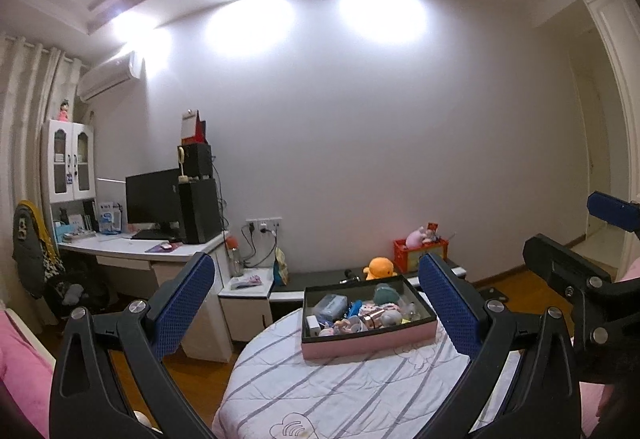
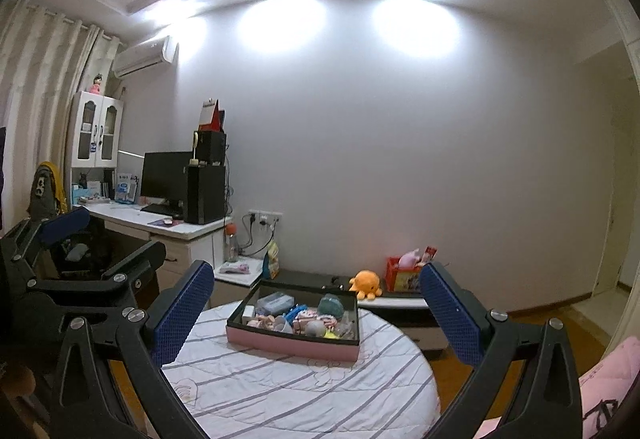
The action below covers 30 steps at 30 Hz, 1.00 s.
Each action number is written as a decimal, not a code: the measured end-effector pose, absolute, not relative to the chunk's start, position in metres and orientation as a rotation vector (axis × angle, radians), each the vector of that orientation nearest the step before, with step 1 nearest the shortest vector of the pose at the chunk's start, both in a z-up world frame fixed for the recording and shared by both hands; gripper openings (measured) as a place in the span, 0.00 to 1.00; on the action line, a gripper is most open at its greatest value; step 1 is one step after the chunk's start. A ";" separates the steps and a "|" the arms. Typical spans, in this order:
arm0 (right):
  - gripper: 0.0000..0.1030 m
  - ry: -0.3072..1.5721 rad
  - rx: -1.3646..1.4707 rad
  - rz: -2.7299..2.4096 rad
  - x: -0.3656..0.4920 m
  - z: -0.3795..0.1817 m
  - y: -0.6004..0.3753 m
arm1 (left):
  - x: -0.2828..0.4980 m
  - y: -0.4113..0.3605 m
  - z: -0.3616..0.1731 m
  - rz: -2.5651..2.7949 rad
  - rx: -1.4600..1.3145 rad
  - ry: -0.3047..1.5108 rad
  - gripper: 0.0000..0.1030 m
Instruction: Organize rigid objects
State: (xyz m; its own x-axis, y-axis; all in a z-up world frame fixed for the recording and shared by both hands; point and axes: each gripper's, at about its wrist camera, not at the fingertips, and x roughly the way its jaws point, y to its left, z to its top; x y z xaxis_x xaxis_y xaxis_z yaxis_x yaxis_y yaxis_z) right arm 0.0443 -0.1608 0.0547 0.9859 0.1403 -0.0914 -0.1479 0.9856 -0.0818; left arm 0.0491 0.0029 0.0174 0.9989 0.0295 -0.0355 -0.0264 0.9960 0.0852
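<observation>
A pink box with a black rim (image 1: pixel 368 341) (image 2: pixel 294 343) sits on the far part of a round table with a striped cloth (image 1: pixel 340 387) (image 2: pixel 304 387). Several small items fill it: a grey-green plush, a clear case, small figures. My left gripper (image 1: pixel 316 303) is held open in front of the box, nothing between its blue pads. Open too, my right gripper (image 2: pixel 316 303) frames the box from the near side, apart from it. Each gripper shows at the edge of the other's view.
Behind the table a low black bench (image 1: pixel 320 277) carries an orange plush (image 1: pixel 380 267) (image 2: pixel 366 283) and a red toy crate (image 1: pixel 420 251). A white desk (image 1: pixel 140 251) with monitor and speaker stands left. Pink bedding (image 2: pixel 608 379) lies at the right. Wooden floor surrounds the table.
</observation>
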 end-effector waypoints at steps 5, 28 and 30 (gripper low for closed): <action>1.00 0.070 -0.079 0.155 0.027 0.056 -0.162 | 0.027 0.006 0.018 0.035 0.078 0.009 1.00; 1.00 0.044 -0.069 0.181 -0.004 0.060 -0.157 | -0.008 0.009 0.021 0.069 0.082 -0.041 1.00; 1.00 0.045 -0.064 0.183 -0.004 0.060 -0.157 | -0.008 0.008 0.021 0.064 0.082 -0.041 1.00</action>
State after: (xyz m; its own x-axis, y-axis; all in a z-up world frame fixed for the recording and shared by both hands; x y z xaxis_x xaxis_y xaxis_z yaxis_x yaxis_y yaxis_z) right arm -0.0043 -0.1574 0.0599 0.9824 0.1799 -0.0504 -0.1827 0.9814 -0.0593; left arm -0.0081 0.0084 0.0211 0.9971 0.0626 0.0438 -0.0660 0.9945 0.0808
